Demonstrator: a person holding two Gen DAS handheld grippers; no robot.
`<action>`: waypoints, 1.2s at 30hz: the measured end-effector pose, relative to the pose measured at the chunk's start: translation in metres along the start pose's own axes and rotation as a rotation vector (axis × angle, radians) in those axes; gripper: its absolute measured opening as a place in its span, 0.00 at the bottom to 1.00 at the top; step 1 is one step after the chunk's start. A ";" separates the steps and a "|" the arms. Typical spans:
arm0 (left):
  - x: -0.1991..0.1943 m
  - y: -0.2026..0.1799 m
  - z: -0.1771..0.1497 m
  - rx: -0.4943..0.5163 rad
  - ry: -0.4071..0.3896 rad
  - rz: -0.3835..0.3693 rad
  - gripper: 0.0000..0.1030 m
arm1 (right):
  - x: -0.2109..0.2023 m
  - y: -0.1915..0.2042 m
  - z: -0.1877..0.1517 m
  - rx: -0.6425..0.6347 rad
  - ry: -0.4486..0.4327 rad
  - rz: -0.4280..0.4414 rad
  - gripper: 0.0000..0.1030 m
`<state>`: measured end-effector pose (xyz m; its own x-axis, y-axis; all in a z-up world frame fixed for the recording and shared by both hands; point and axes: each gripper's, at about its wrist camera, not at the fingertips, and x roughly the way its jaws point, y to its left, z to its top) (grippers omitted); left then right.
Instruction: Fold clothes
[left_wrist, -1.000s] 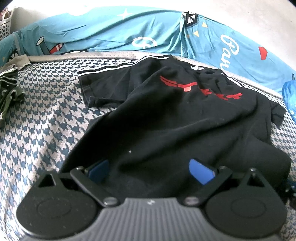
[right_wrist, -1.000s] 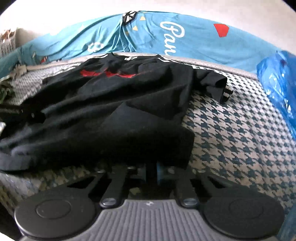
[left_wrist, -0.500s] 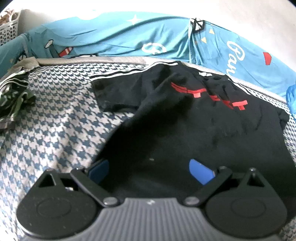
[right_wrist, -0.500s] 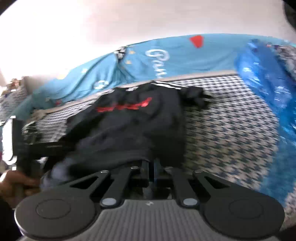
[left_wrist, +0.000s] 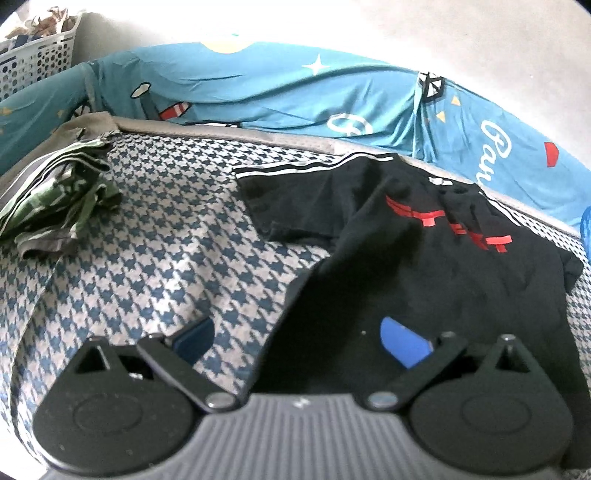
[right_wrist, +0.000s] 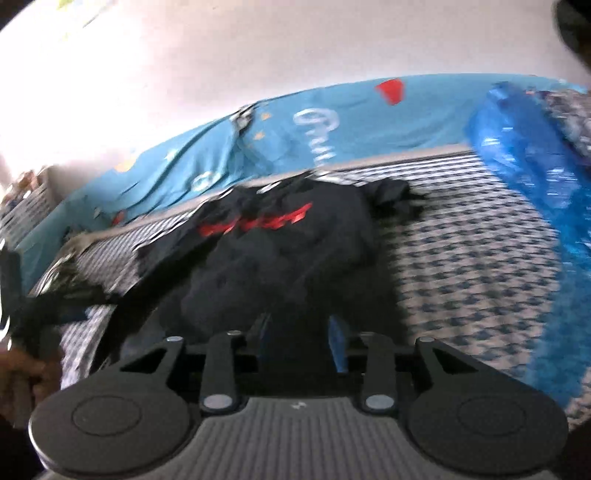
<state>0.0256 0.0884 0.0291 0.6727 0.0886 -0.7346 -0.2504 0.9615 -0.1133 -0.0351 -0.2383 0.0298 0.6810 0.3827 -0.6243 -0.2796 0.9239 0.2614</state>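
Observation:
A black T-shirt (left_wrist: 424, 266) with a red chest print and white shoulder stripes lies rumpled on the houndstooth bed cover (left_wrist: 166, 258). My left gripper (left_wrist: 299, 341) is open at the shirt's lower left edge. Its right pad (left_wrist: 404, 347) is over the black cloth and its left pad (left_wrist: 195, 336) over the bare cover. The right wrist view is blurred by motion. There my right gripper (right_wrist: 300, 338) hangs above the shirt (right_wrist: 280, 266) with its fingers parted and black cloth showing in the gap between them.
Folded green camouflage clothes (left_wrist: 62, 199) lie at the left of the bed. A white perforated basket (left_wrist: 37, 55) stands behind them. A teal printed sheet (left_wrist: 295, 92) runs along the far side. A blue plastic bag (right_wrist: 524, 206) is on the right. A person's hand (right_wrist: 22, 373) shows at the left edge.
My right gripper has risen and tilted, and its fingers, shut on the shirt hem a second ago, have parted. My left gripper has shifted left, so the shirt now sits to its right.

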 end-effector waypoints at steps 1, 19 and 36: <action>0.000 0.001 0.000 0.000 0.001 0.003 0.98 | 0.006 0.006 -0.002 -0.024 0.022 0.027 0.34; 0.002 0.005 -0.001 -0.012 0.013 -0.008 0.98 | 0.065 0.090 -0.040 -0.374 0.207 0.210 0.51; 0.003 0.006 0.000 -0.033 0.016 -0.008 0.98 | 0.096 0.109 -0.052 -0.571 0.186 0.120 0.07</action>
<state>0.0263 0.0942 0.0264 0.6638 0.0766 -0.7440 -0.2682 0.9530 -0.1411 -0.0360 -0.1006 -0.0399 0.5069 0.4306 -0.7467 -0.7007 0.7104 -0.0660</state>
